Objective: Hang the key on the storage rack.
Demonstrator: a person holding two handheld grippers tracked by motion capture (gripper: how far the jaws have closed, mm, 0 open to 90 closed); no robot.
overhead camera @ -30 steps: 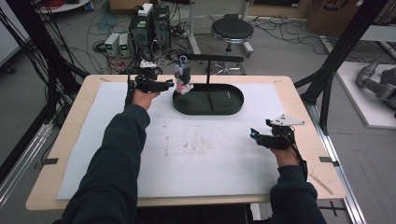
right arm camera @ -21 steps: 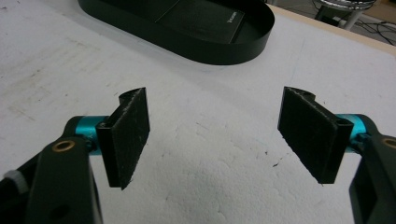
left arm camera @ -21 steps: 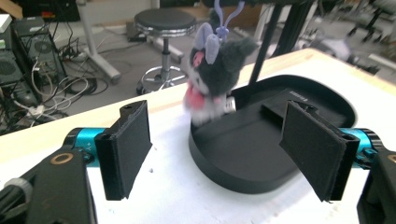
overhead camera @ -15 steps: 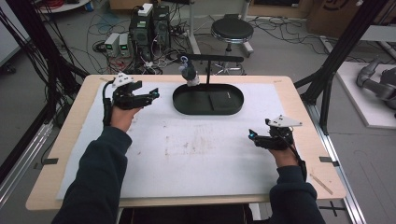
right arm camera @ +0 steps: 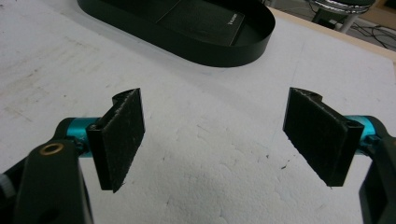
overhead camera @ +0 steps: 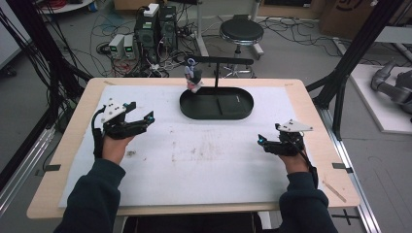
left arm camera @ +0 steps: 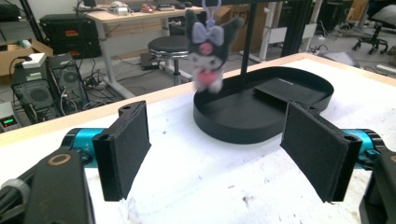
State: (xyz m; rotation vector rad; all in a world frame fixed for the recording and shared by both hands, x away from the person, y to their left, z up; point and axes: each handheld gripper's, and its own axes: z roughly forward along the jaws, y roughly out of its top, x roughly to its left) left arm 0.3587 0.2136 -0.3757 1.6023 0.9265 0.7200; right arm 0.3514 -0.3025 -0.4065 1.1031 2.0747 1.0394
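Note:
A small dark plush toy point(overhead camera: 193, 77) with a purple bow hangs from the bar of a black stand point(overhead camera: 228, 60), above the left end of an oval black tray point(overhead camera: 216, 115). In the left gripper view the plush toy point(left arm camera: 209, 51) swings, blurred, over the tray point(left arm camera: 261, 135). My left gripper point(overhead camera: 141, 112) is open at the left of the white sheet, well clear of the toy, and its jaws point(left arm camera: 224, 140) hold nothing. My right gripper point(overhead camera: 268, 136) rests at the right, open. Its jaws point(right arm camera: 215, 130) have just been opening wider with nothing between them, and the tray point(right arm camera: 210, 51) lies beyond.
A white foam sheet point(overhead camera: 204, 160) covers the wooden table point(overhead camera: 320, 145). Past the far edge stand computer cases point(overhead camera: 155, 26) and a round stool point(overhead camera: 240, 33) among floor cables. Black frame posts point(overhead camera: 357, 53) rise at both sides.
My left gripper let go of the plush toy at the stand and drew back left and toward the person. The toy now hangs free. The right gripper stayed in place.

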